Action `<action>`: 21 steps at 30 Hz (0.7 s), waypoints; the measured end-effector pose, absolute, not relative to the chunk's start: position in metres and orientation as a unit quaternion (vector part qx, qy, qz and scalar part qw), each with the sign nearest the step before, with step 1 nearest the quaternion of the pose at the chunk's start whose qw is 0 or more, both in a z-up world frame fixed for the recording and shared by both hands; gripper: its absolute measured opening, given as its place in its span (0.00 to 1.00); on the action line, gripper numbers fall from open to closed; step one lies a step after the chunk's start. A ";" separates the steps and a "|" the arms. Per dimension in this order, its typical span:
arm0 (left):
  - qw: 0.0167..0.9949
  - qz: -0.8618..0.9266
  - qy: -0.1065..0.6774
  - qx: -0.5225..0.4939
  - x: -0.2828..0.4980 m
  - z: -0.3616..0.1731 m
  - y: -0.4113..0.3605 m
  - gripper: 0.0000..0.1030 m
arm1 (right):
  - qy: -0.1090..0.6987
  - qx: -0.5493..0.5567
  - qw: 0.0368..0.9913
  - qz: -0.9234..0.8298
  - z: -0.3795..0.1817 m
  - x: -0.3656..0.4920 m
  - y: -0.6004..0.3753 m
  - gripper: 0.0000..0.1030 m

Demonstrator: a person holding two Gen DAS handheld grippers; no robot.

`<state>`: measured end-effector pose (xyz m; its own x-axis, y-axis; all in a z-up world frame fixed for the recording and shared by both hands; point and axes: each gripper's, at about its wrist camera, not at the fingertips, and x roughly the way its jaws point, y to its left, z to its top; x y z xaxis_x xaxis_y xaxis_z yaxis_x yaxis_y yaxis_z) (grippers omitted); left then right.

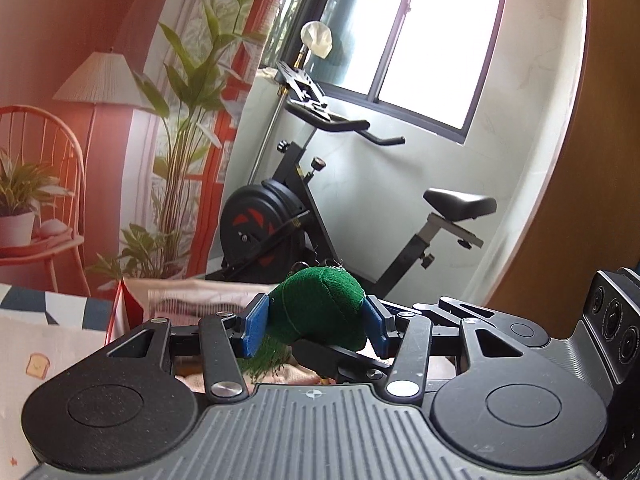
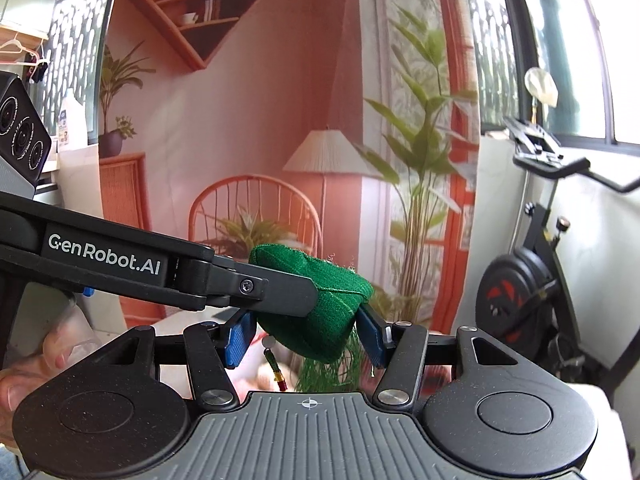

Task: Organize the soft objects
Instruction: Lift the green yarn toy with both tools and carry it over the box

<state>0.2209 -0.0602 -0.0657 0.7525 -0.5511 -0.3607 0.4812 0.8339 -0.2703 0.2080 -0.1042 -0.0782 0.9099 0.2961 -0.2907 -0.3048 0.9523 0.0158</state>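
A green felt ball with a fringed tassel is held up in the air between both grippers. My left gripper is shut on it, its blue pads pressing both sides. In the right wrist view the same green soft object sits between my right gripper's blue pads, which also close on it. The left gripper's arm reaches in from the left and touches the object's top. Green fringe hangs below it.
An exercise bike stands by the window wall ahead. A printed backdrop with a lamp, plants and a chair hangs behind. A patterned cloth and a pale fabric heap lie below the grippers.
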 end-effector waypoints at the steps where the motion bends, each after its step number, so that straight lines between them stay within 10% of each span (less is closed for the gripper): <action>1: 0.933 -0.276 0.215 -0.081 0.225 -0.063 -0.060 0.52 | 0.144 -0.019 0.977 0.154 -0.076 0.213 -0.104 0.50; 21: 0.921 -0.270 0.271 -0.077 0.292 -0.105 -0.072 0.52 | 0.191 -0.040 0.971 0.140 -0.110 0.288 -0.115 0.50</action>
